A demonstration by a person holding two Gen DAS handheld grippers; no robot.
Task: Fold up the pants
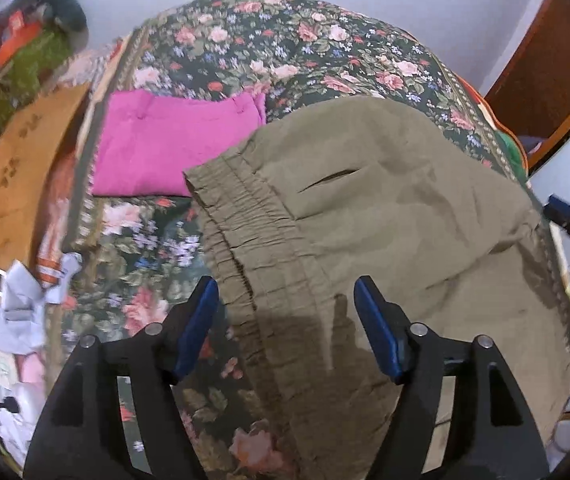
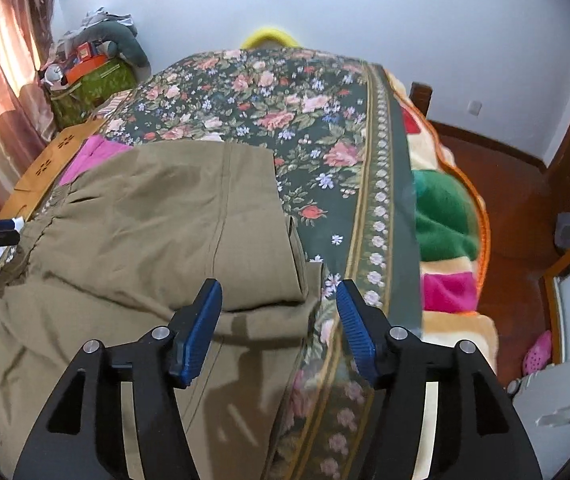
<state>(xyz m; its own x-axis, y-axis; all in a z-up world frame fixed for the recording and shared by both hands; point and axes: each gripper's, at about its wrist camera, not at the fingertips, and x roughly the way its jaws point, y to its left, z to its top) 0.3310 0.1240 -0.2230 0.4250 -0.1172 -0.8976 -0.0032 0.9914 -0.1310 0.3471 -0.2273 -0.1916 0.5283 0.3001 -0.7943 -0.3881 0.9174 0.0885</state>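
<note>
Pants: the olive pants point(image 1: 365, 200) lie on the bed, filling the centre and right of the left wrist view and the lower left of the right wrist view point(image 2: 145, 220); they appear already doubled over, one layer ending in a rounded fold above a lower layer
Waistband: the gathered elastic waistband point(image 1: 237, 240) runs down the left edge of the cloth in the left wrist view; a pocket slit point(image 1: 333, 178) gapes slightly beside it
Left tongs: the left tongs point(image 1: 287, 308) stand spread apart above the waistband edge, grasping nothing
Right tongs: the right tongs point(image 2: 279, 304) are likewise released, hovering over the folded edge point(image 2: 265, 304) near the right side of the cloth
Bed: the floral bedspread point(image 1: 285, 40) carries the cloth; its bordered edge point(image 2: 381, 200) falls away just right of the pants
Neighbours: a pink folded garment point(image 1: 173, 148) lies at centre left, close beside the waistband corner
Risk: a pinch that catches only the top layer would probably pull the stack askew; the ruched waistband may bunch and fold crooked; a wide swing could disturb the pink garment; cloth drawn rightward could slide off the bed's edge
</note>
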